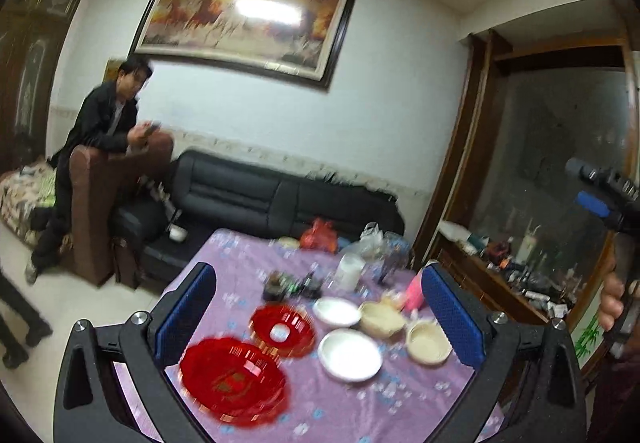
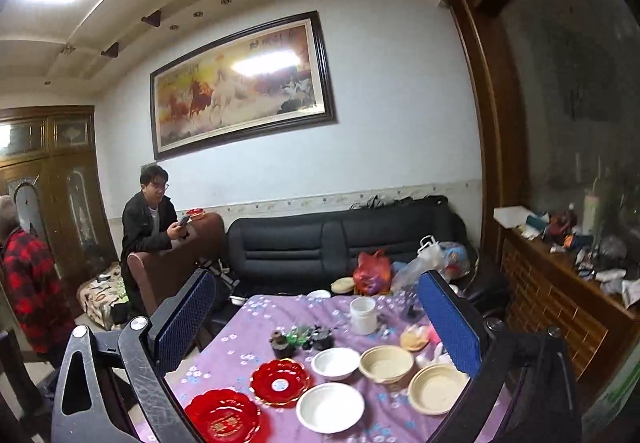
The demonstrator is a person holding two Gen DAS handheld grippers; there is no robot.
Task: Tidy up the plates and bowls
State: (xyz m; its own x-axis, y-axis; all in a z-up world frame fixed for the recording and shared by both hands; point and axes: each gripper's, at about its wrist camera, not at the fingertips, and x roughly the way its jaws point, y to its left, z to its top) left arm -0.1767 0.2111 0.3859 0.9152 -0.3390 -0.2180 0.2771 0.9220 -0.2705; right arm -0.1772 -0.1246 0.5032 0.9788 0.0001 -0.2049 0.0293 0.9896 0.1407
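On the purple flowered tablecloth (image 2: pixel 240 347) lie two red plates, a large one (image 2: pixel 222 417) (image 1: pixel 232 379) at the near left and a smaller one (image 2: pixel 280 381) (image 1: pixel 282 329) behind it. Two white bowls (image 2: pixel 335 363) (image 2: pixel 330 407) sit in the middle, and two beige bowls (image 2: pixel 386 363) (image 2: pixel 436 387) stand to their right. My left gripper (image 1: pixel 320 317) hovers open above the dishes, holding nothing. My right gripper (image 2: pixel 318 323) is open and empty too, raised above the near edge. The left wrist view is blurred.
A white jar (image 2: pixel 363 315), small dark teapots (image 2: pixel 280 343), a pink item (image 1: pixel 414 291) and plastic bags (image 2: pixel 372 271) crowd the table's far end. A black sofa (image 2: pixel 320 243) stands behind. One person (image 2: pixel 148 227) leans on a brown chair, another in red plaid (image 2: pixel 32 283) stands left. A cluttered wooden cabinet (image 2: pixel 560 295) is right.
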